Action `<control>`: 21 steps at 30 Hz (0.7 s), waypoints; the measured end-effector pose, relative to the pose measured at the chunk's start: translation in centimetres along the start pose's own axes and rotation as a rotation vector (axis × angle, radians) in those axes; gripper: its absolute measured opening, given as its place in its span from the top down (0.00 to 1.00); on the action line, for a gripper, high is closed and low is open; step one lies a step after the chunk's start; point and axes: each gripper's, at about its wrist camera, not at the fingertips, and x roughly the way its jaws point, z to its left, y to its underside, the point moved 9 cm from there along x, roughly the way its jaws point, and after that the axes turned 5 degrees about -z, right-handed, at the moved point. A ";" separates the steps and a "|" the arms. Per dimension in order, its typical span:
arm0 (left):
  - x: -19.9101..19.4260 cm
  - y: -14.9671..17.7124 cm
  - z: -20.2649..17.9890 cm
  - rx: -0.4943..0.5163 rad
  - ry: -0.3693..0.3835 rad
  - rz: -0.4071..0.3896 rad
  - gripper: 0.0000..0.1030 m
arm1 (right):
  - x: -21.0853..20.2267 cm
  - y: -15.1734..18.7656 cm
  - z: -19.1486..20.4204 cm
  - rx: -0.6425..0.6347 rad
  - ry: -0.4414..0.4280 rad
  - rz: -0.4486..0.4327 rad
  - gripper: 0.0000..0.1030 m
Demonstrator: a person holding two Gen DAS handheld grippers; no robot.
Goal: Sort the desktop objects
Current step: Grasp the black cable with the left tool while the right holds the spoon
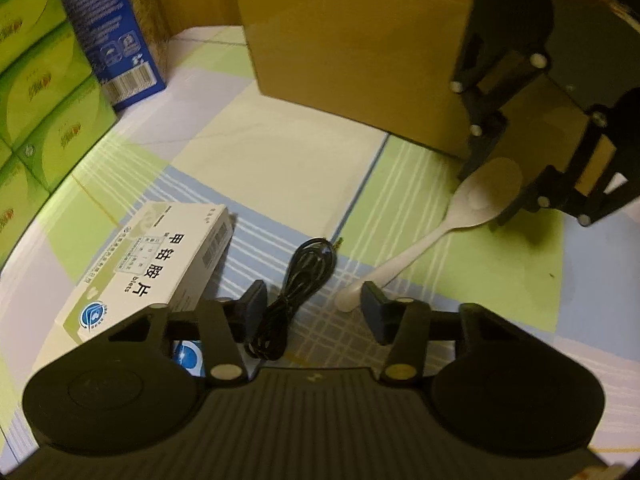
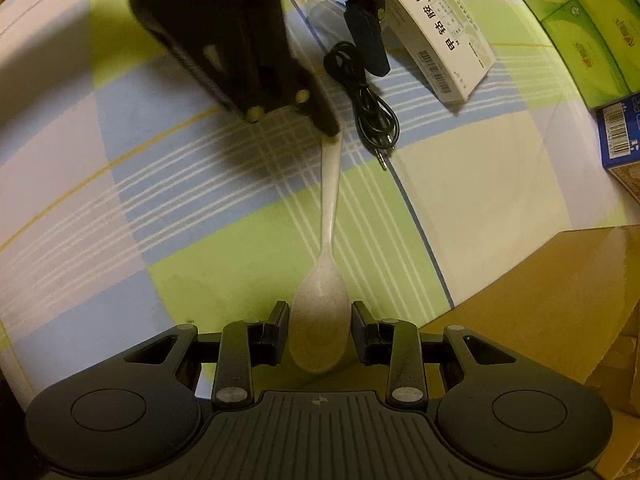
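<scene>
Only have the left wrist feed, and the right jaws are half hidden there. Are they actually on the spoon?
Observer: Yes. The right wrist view shows the right gripper shut on the spoon, one pad on each side of the bowl.
Operator: Audio cable plugs free?
Observer: Both jack plugs of the audio cable lie on the cloth beside the spoon handle, apart from it.
Operator: What's hidden under my left gripper body?
Observer: A blue-and-white pack next to the medicine box, behind the left gripper.

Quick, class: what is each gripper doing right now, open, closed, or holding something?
Left gripper: open around the cable, not gripping.
Right gripper: shut on the spoon bowl.
</scene>
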 end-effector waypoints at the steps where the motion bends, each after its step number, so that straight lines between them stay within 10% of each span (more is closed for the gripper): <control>1: 0.2 0.0 0.3 -0.014 -0.002 0.005 0.60 | 0.0 0.2 0.1 -0.006 0.003 0.004 0.70; 7: 0.4 0.5 0.8 -0.046 -0.034 0.040 0.71 | -0.6 0.3 0.8 -0.009 0.011 0.017 0.70; 9: 0.4 1.0 0.7 -0.061 -0.042 0.076 0.89 | -1.0 0.4 1.0 -0.001 0.024 0.023 0.70; 21: -4.2 5.4 -3.2 -0.357 -0.113 0.123 0.93 | -4.2 1.5 6.1 0.113 0.036 0.020 0.70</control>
